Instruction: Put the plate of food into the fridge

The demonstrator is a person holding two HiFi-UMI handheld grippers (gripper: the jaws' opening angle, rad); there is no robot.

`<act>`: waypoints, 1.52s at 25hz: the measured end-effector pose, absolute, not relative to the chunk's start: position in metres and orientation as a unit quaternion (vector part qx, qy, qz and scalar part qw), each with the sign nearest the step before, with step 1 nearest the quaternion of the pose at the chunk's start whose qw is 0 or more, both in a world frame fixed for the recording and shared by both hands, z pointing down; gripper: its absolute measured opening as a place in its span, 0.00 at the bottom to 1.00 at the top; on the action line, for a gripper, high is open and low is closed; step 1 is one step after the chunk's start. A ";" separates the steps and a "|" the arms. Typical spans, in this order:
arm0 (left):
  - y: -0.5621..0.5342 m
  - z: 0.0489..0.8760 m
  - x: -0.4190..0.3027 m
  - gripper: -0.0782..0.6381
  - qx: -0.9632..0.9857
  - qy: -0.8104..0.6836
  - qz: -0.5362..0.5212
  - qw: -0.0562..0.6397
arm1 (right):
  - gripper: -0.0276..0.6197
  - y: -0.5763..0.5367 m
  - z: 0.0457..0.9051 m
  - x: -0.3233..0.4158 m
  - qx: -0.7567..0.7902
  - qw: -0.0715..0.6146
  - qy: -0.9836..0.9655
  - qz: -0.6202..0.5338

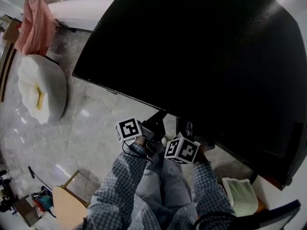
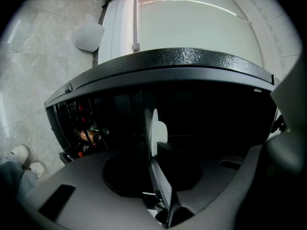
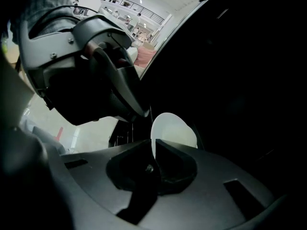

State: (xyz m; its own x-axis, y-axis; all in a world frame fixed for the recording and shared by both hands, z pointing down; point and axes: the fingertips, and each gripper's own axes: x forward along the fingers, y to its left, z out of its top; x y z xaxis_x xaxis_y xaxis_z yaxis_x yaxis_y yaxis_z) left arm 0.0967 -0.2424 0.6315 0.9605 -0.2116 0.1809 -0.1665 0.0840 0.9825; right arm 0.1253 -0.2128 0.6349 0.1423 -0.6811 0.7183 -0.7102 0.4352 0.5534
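Observation:
The black fridge [image 1: 201,56] fills the upper right of the head view, seen from above. Both grippers reach under its front edge. My left gripper [image 1: 154,124] has its white pads [image 2: 156,128] pressed together against the dark fridge front [image 2: 168,66], with nothing seen between them. My right gripper [image 1: 188,130] is just to its right. Its jaws [image 3: 153,140] are drawn close together at the black door [image 3: 230,80], and darkness hides what lies between them. The plate of food [image 1: 242,195] sits low at my right, behind the right arm. The left gripper [image 3: 96,66] also shows in the right gripper view.
A white beanbag [image 1: 41,87] lies on the marble floor [image 1: 91,128] to the left, with a pink cloth [image 1: 36,23] beyond it. A wooden chair [image 1: 67,205] stands at my lower left. Bottles or cans [image 2: 86,135] show at the fridge's left side.

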 end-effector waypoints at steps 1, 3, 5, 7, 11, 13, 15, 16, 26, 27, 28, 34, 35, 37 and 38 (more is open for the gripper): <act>-0.240 0.632 0.093 0.21 0.680 -0.141 -0.010 0.719 | 0.09 -0.215 0.635 0.127 0.532 0.537 -0.654 0.014; -0.235 0.629 0.089 0.21 0.682 -0.142 -0.008 0.717 | 0.09 -0.217 0.635 0.131 0.534 0.535 -0.654 0.015; -0.233 0.626 0.084 0.21 0.680 -0.146 -0.014 0.719 | 0.09 -0.218 0.633 0.133 0.536 0.531 -0.656 0.018; -0.230 0.619 0.080 0.21 0.677 -0.144 -0.021 0.721 | 0.09 -0.219 0.628 0.133 0.541 0.521 -0.660 0.026; -0.220 0.615 0.069 0.21 0.694 -0.143 0.008 0.705 | 0.09 -0.220 0.619 0.131 0.559 0.490 -0.667 0.048; -0.216 0.622 0.058 0.21 0.713 -0.154 0.041 0.683 | 0.10 -0.218 0.616 0.127 0.570 0.473 -0.669 0.061; -0.213 0.620 0.052 0.21 0.725 -0.154 0.056 0.669 | 0.12 -0.214 0.609 0.123 0.582 0.454 -0.670 0.076; -0.212 0.617 0.050 0.20 0.730 -0.151 0.060 0.664 | 0.12 -0.211 0.605 0.121 0.589 0.442 -0.672 0.085; -0.196 0.573 0.046 0.12 0.803 -0.143 0.139 0.562 | 0.05 -0.180 0.533 0.084 0.606 0.286 -0.731 0.131; -0.195 0.564 0.046 0.12 0.810 -0.138 0.138 0.552 | 0.05 -0.177 0.525 0.083 0.607 0.278 -0.732 0.134; -0.193 0.555 0.047 0.12 0.819 -0.133 0.135 0.542 | 0.05 -0.174 0.518 0.082 0.607 0.272 -0.734 0.137; -0.178 0.517 0.038 0.12 0.844 -0.121 0.148 0.501 | 0.05 -0.152 0.483 0.086 0.611 0.228 -0.741 0.159; -0.177 0.512 0.036 0.12 0.846 -0.123 0.150 0.497 | 0.05 -0.149 0.478 0.089 0.611 0.222 -0.743 0.160; -0.174 0.503 0.032 0.12 0.851 -0.122 0.152 0.488 | 0.05 -0.144 0.469 0.094 0.612 0.207 -0.744 0.170; -0.173 0.497 0.032 0.12 0.854 -0.120 0.149 0.483 | 0.05 -0.141 0.464 0.097 0.614 0.199 -0.744 0.176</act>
